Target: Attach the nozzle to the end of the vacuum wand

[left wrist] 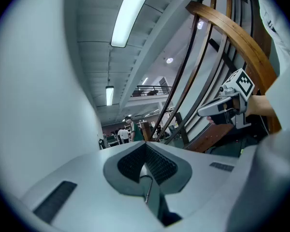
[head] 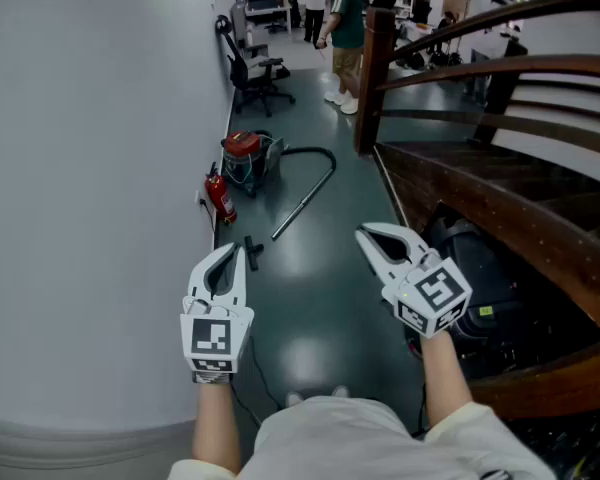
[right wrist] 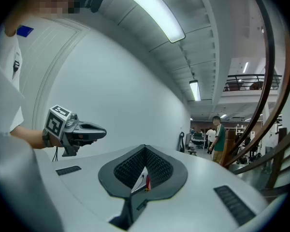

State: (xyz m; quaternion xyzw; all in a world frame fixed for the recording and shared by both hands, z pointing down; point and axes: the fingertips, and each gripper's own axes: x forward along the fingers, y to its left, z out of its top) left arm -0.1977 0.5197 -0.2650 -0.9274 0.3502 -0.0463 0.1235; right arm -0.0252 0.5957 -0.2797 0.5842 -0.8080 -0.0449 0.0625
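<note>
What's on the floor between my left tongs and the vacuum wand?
Head view: a small black nozzle lies on the floor between the left tongs and the wand.

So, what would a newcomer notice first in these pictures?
Probably the two white grippers held out in front, left gripper and right gripper, both shut and empty. Beyond them a red vacuum stands on the dark floor by the wall, its wand lying beside it. A curved wooden railing fills the right.
</note>
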